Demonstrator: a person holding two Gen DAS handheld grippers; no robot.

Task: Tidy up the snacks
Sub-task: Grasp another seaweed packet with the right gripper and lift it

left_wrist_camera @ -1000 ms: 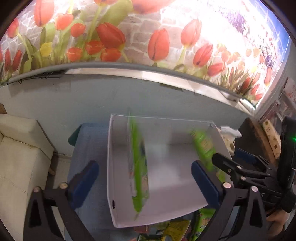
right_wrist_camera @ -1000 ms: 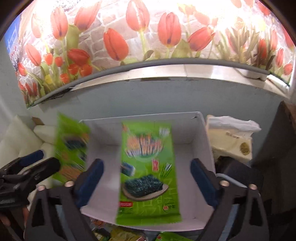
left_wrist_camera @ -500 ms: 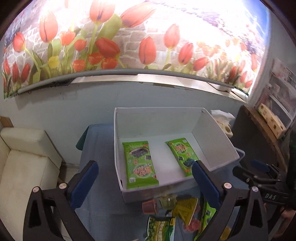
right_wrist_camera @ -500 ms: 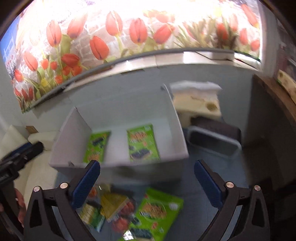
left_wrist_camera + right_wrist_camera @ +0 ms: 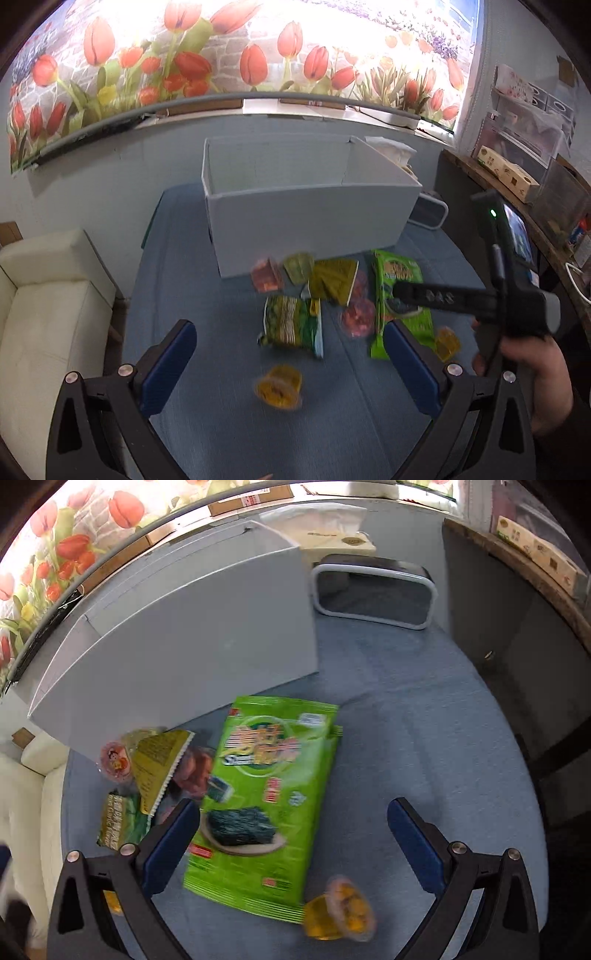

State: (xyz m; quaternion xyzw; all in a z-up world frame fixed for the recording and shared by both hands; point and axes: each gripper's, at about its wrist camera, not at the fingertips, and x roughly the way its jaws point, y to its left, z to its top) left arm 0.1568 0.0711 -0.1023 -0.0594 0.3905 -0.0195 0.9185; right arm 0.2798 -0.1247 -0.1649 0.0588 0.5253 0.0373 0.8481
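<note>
A white cardboard box (image 5: 306, 214) stands at the back of the blue table; it also shows in the right wrist view (image 5: 177, 646). In front of it lie loose snacks: a bright green seaweed packet (image 5: 262, 801) (image 5: 397, 291), a dark green packet (image 5: 291, 325), a yellow-green packet (image 5: 334, 282), and several jelly cups, one orange (image 5: 279, 386), one yellow (image 5: 338, 908). My left gripper (image 5: 291, 373) is open and empty above the orange cup. My right gripper (image 5: 295, 842) is open and empty, its jaws straddling the seaweed packet from above.
A white sofa (image 5: 40, 314) stands left of the table. A grey rimmed basket (image 5: 373, 590) and a tissue box (image 5: 325, 528) sit right of the box. A dark cabinet with a wooden shelf (image 5: 517, 184) lines the right side.
Both grippers let go of green seaweed packets into the box, then pulled back and lowered toward the loose snacks in front of it.
</note>
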